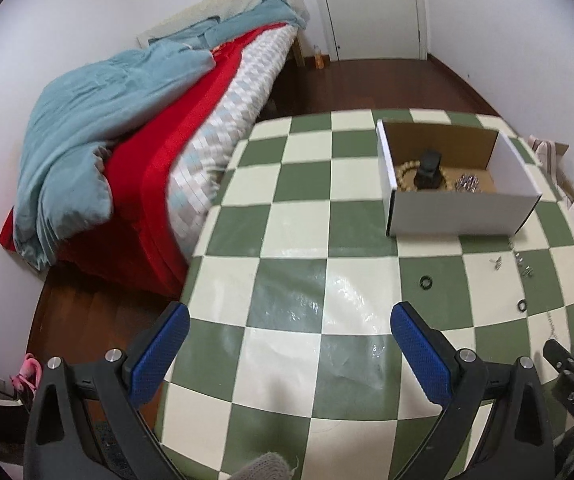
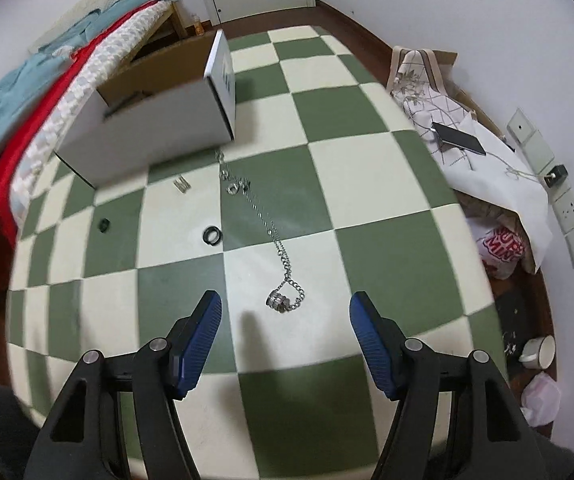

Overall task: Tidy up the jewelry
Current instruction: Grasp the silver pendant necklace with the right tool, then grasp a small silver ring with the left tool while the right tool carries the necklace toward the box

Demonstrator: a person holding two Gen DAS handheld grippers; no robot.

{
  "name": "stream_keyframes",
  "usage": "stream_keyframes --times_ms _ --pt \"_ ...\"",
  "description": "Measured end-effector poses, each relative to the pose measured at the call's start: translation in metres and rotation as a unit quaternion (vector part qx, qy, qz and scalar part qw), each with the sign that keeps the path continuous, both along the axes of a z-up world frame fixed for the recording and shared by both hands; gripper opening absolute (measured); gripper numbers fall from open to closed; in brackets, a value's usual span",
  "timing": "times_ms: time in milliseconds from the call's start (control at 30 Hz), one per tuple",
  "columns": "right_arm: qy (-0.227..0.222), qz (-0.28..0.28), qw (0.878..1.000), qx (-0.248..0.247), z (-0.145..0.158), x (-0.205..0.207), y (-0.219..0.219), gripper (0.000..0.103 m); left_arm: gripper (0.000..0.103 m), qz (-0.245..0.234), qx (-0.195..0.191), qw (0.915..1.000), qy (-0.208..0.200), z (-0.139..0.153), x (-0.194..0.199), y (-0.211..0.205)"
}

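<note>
Here the right gripper [image 2: 285, 320] hangs over the checked table [image 2: 387, 240], jaws spread wide and holding nothing. Just ahead of its blue pads [image 2: 199, 344] lies the chain [image 2: 265, 220], its ringed pendant [image 2: 278, 302] nearest, the links running away toward the box [image 2: 147, 136]. Left of the chain sit two black rings [image 2: 212, 236], well apart. The left gripper [image 1: 289, 344] is likewise spread and empty over bare table. Farther off, the box holds a bead bracelet [image 1: 405, 174] around a dark object [image 1: 429, 170], with silver pieces [image 1: 467, 182] beside.
</note>
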State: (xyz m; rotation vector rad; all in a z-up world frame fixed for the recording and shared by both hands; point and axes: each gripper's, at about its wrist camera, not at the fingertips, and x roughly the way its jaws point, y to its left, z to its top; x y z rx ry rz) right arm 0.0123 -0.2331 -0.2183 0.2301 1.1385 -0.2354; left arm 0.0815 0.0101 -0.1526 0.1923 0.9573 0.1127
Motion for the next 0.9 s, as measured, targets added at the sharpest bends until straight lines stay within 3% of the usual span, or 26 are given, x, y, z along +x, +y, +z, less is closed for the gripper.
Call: stream_keyframes --times_ms 33,100,133,167,333,567,733,900 --pt "0.001 0.001 1.000 -0.004 -0.004 0.002 0.002 0.061 0.103 0.001 0.000 1.0000 0.004 -0.006 0.002 0.000" --pt "-0.005 0.006 0.999 -0.040 -0.010 0.002 0.010 0.039 0.103 0.002 0.001 1.0000 0.009 -0.015 0.004 0.001" --pt "-0.008 0.008 0.999 -0.053 -0.010 0.003 0.013 0.035 0.103 0.003 0.001 0.9999 0.013 -0.019 0.006 0.001" --pt "-0.015 0.008 0.998 -0.055 -0.011 0.002 0.014 0.013 0.103 0.003 -0.001 0.9998 0.019 -0.024 0.008 0.001" --pt "-0.028 -0.006 0.999 -0.040 -0.011 -0.002 0.003 0.013 0.102 -0.007 -0.036 0.9987 0.037 -0.039 0.022 -0.006" --pt "-0.044 -0.060 0.997 -0.008 -0.004 -0.001 -0.042 0.013 0.102 -0.067 -0.052 0.9948 0.057 -0.060 0.048 -0.045" --pt "-0.042 -0.067 0.997 -0.001 -0.003 0.000 -0.054 0.013 0.077 -0.090 -0.065 0.9907 0.079 -0.074 0.060 -0.064" --pt "-0.039 -0.067 0.997 0.005 -0.007 0.000 -0.054 0.013 0.031 -0.118 -0.080 0.9872 0.073 -0.081 0.060 -0.078"
